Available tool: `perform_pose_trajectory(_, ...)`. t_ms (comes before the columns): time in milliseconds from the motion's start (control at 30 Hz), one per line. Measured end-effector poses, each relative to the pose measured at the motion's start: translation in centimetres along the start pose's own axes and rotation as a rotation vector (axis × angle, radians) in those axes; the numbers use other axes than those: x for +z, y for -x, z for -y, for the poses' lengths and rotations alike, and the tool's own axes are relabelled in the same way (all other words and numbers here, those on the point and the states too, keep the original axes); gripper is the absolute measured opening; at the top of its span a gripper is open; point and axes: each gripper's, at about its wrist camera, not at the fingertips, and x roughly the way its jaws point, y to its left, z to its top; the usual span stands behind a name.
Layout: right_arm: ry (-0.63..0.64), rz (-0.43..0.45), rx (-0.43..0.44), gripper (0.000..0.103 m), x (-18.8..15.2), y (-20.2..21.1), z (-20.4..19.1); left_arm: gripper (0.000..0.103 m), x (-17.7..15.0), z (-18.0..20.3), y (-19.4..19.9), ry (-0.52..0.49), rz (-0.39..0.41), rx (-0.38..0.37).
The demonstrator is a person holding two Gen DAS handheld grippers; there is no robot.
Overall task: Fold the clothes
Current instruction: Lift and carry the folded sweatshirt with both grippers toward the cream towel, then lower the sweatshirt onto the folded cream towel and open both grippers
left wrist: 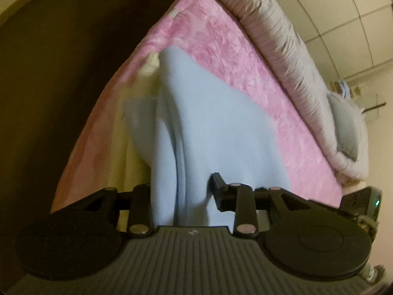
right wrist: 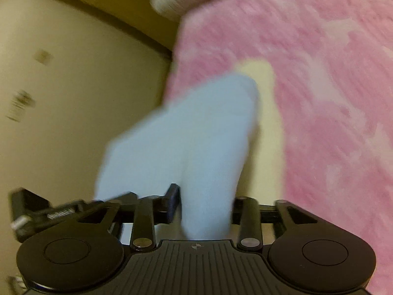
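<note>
A light blue garment (left wrist: 203,123) hangs stretched over a pink fuzzy blanket (left wrist: 245,73) on a bed. My left gripper (left wrist: 181,194) is shut on a bunched edge of it; the cloth hides most of the fingers. In the right wrist view the same light blue garment (right wrist: 191,132) runs away from my right gripper (right wrist: 206,204), which is shut on another part of its edge. A pale yellow cloth (right wrist: 260,93) lies under the blue one on the pink blanket (right wrist: 319,73). The right view is blurred by motion.
A rolled grey-white quilt (left wrist: 282,49) lies along the far side of the bed, with a grey pillow (left wrist: 343,123) beside it. A tiled wall (left wrist: 343,12) stands behind. Cream floor (right wrist: 73,98) lies left of the bed's edge in the right view.
</note>
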Motion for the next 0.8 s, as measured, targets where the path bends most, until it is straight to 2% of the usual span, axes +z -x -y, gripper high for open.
perform_pose_trajectory(33, -0.005, 0.011, 0.003, 0.044, -0.3, 0.3, 0.2, 0.031, -0.2, -0.3, 0.3, 0.017, 0.015, -0.010)
perform_pose_trajectory(133, -0.015, 0.039, -0.001, 0.052, -1.0, 1.5, 0.6, 0.032, -0.6, -0.8, 1.9, 0.057, 0.050, 0.023)
perform_pose_trajectory(233, -0.014, 0.059, -0.019, 0.053, -1.3, 3.3, 0.8, 0.032, -1.4, -1.2, 3.9, 0.085, 0.083, 0.056)
perform_pose_trajectory(333, -0.021, 0.041, -0.021, 0.053, -2.4, 5.0, 1.1, 0.032, -2.3, -1.5, 5.2, 0.111, 0.069, 0.053)
perform_pose_trajectory(367, -0.023, 0.038, -0.025, 0.053, -2.9, 5.3, 1.1, 0.031, -2.5, -1.3, 5.0, 0.092, 0.064, 0.055)
perform_pose_trajectory(400, -0.019, 0.045, -0.032, 0.052, -3.3, 5.4, 1.0, 0.025, -2.6, -1.2, 4.9, 0.071, 0.060, 0.058)
perform_pose_trajectory(433, -0.014, 0.052, -0.039, 0.043, -3.7, 5.4, 0.8, 0.015, -2.8, -1.0, 4.7, 0.049, 0.056, 0.062)
perform_pose_trajectory(467, -0.010, 0.059, -0.046, 0.025, -4.1, 5.5, 0.7, 0.013, -2.7, -0.9, 4.5, 0.035, 0.056, 0.068)
perform_pose_trajectory(567, 0.002, 0.081, -0.066, 0.020, -5.4, 5.6, 0.2, 0.011, -2.4, -0.5, 4.2, -0.005, 0.057, 0.088)
perform_pose_trajectory(667, 0.036, 0.074, -0.106, 0.019, -5.7, 4.9, -0.3, 0.012, -2.1, -0.1, 3.9, -0.045, 0.058, 0.108)
perform_pose_trajectory(733, 0.054, 0.064, -0.135, 0.020, -5.6, 4.4, -0.5, 0.013, -1.8, 0.2, 3.6, -0.071, 0.059, 0.122)
perform_pose_trajectory(800, 0.022, 0.051, -0.152, 0.028, -5.3, 4.1, 0.0, 0.016, -2.0, 0.4, 3.7, -0.095, 0.061, 0.142)
